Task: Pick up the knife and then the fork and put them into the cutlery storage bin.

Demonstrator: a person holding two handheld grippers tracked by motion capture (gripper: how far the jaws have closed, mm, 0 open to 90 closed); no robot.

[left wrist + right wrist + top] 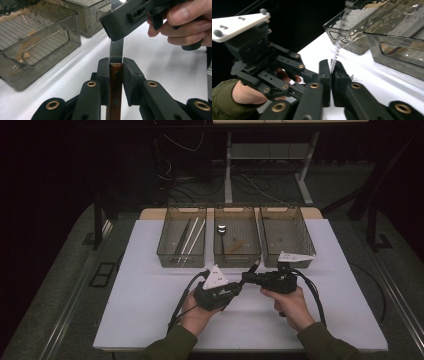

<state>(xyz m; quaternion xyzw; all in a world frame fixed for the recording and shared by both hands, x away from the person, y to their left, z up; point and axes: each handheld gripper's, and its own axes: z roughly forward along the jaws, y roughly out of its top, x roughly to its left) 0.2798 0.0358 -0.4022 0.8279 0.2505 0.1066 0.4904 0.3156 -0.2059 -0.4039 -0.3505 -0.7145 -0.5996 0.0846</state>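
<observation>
I had a knife [116, 75] between my two grippers, out over the white table [150, 285] just in front of the three mesh baskets. My left gripper [116, 75] was clamped on the knife's brown wooden handle [115, 95], its pads pressed to both flat sides, with the metal blade [116, 48] rising out past the tips. My right gripper [331, 75] came in across the blade from the other side: its jaws were drawn nearly together on the thin serrated edge [337, 50], which stuck out beyond them toward the baskets. No earlier sight of it here, so I say only that the pads looked pressed on the steel, though the blade was so thin there that I could not be sure of full contact on both sides. From above, both hands sat close together near the table's middle, the left gripper [220, 292] and right gripper [255, 277] almost touching. The middle basket [237, 255] held a spoon [221, 230], the left basket [182, 255] several long pale sticks, and the right basket [287, 245] stood just behind my right hand.
</observation>
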